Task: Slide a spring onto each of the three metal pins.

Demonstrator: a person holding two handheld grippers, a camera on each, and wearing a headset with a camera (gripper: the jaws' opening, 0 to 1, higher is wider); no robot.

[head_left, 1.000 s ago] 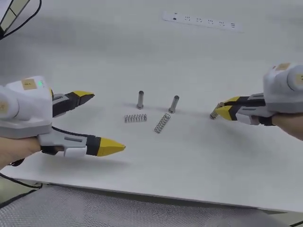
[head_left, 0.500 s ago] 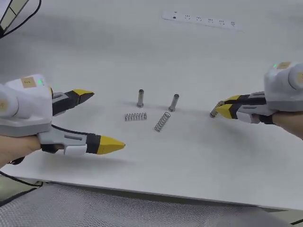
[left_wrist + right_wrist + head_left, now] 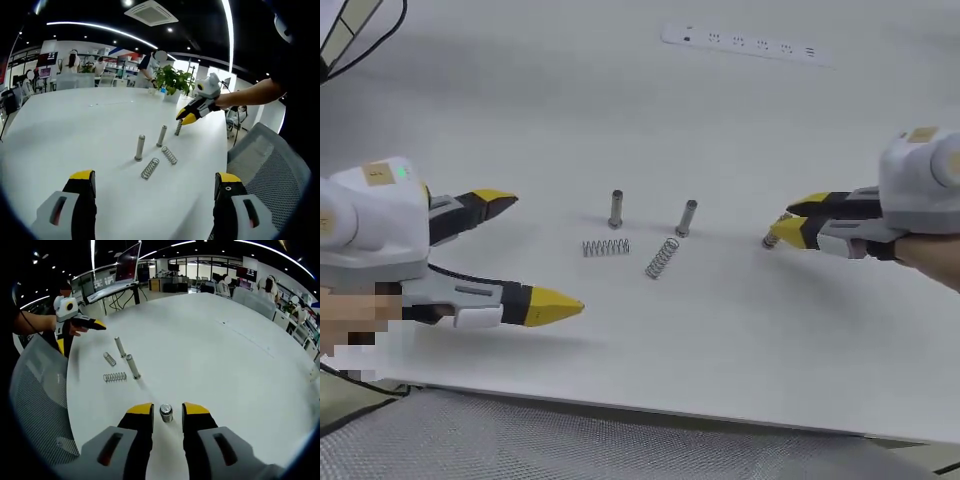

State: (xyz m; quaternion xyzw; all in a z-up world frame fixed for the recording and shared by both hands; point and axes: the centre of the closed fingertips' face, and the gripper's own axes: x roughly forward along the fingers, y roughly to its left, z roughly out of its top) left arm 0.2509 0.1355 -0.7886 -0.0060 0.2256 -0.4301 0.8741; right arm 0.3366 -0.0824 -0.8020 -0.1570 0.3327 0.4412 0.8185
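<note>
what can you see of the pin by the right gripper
The pin is a short grey metal post standing upright on the white table. A spring coils around its shaft, and its flat round top shows in the right gripper view. It stands between the jaws of the right gripper, with a small gap on each side, so nothing seems to grip it.

Pins, three: two bare (image 3: 616,208) (image 3: 687,218), one at right (image 3: 777,231) wearing a spring (image 3: 771,241). Loose springs, two (image 3: 606,247) (image 3: 662,258). Power strip (image 3: 750,46), one, far.
</note>
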